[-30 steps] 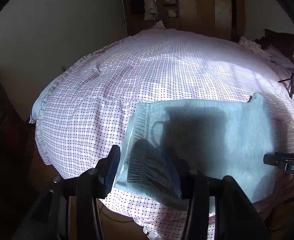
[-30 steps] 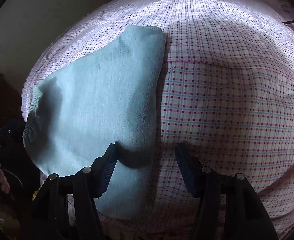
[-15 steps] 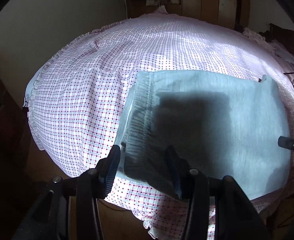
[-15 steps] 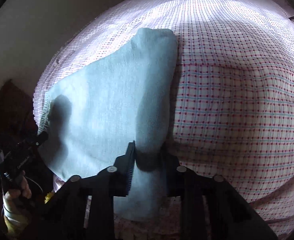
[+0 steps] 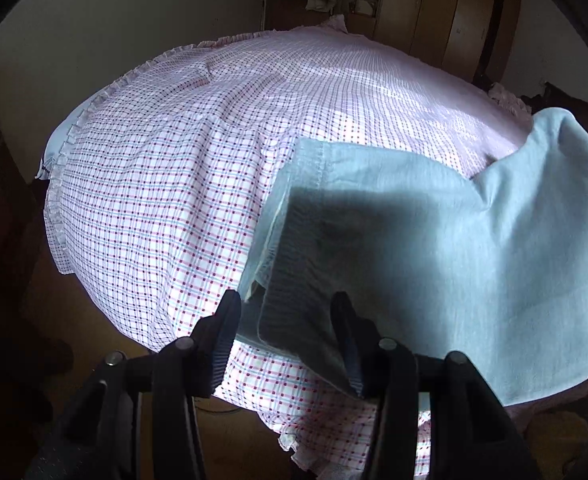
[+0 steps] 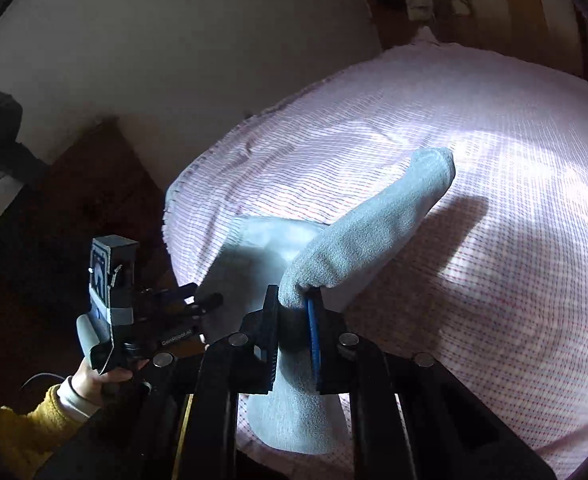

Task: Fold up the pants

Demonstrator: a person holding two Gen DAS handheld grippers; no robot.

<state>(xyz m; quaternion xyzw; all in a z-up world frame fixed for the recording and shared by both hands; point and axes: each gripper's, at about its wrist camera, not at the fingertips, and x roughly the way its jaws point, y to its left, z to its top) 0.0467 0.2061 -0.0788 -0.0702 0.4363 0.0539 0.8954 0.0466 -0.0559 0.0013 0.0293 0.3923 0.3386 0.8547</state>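
Observation:
Light blue pants [image 5: 453, 260] lie on a checked bedsheet [image 5: 154, 200], waistband toward me in the left wrist view. My left gripper [image 5: 286, 320] stands open, with the near waistband corner lying between its fingers and a gap at the left finger. In the right wrist view my right gripper [image 6: 294, 304] has its jaws closing on the pants [image 6: 373, 236], and the pads pinch a fold of the leg end. That end is raised off the bed, and the far corner sticks up and away. The left gripper [image 6: 208, 300] shows at the waistband, held by a hand [image 6: 94, 376].
The bed's frilled edge [image 5: 78, 128] drops to a brown floor [image 5: 94, 340] at the left. Wooden wardrobes [image 5: 433, 20] stand behind the bed. Dark wooden furniture [image 6: 94, 184] sits by the wall. A yellow sleeve [image 6: 26, 420] is at the lower left.
The right gripper shut on the pants' leg end and rose, lifting that end off the bed. The left gripper edged lower at the waistband, its jaws unchanged.

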